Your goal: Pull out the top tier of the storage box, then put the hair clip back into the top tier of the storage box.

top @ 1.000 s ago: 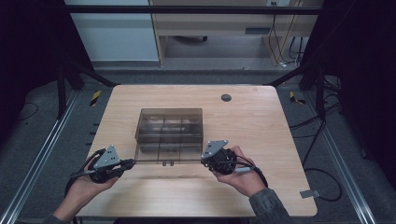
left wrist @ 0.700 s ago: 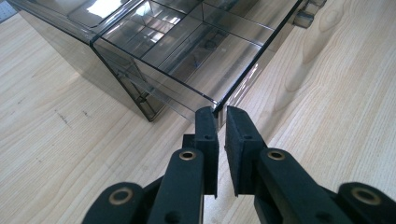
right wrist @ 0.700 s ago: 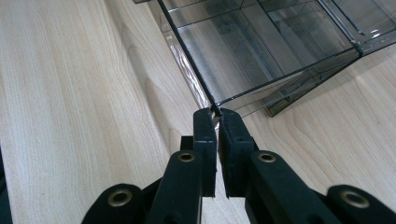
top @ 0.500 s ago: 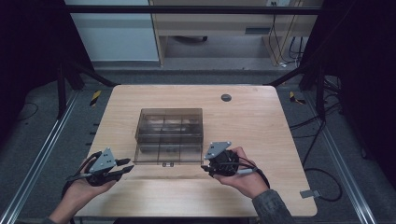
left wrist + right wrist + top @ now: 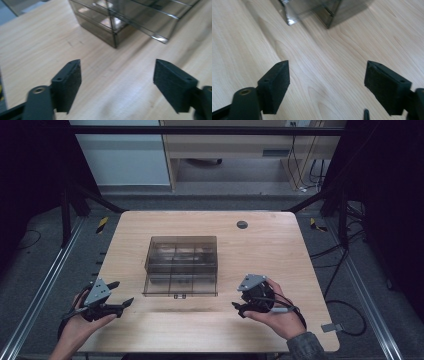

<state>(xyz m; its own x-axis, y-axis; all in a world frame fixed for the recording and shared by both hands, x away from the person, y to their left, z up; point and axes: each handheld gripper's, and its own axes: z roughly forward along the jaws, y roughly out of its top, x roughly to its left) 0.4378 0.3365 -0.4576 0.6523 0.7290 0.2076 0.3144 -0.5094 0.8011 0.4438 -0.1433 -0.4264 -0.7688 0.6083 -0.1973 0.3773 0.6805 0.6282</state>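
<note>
The left gripper [image 5: 116,306] stands wide, with nothing between its black padded jaws – they have just been opening, and in the left gripper view there is only bare wood between the two pads [image 5: 68,85]. The right gripper [image 5: 239,307] is the same: jaws apart, just opened, empty. Both hang low over the front part of the light wooden table [image 5: 280,255], each held in one hand of the person, well apart from each other.

The smoky transparent plastic box with inner compartments [image 5: 182,264] sits on the table, near its middle, between the two grippers and a little beyond them. Its lid seems to lie down flat toward the person; I judge the grippers are spread to both sides because each took one front corner and now lets it go.

The high view gives the whole arrangement, also a small dark round cap [image 5: 242,224] far behind the box. The gripper views give what it cannot – the near corner of the box [image 5: 115,37] from close, with the thin edge of the lid, and the rough pads [image 5: 274,87] touching nothing.
</note>
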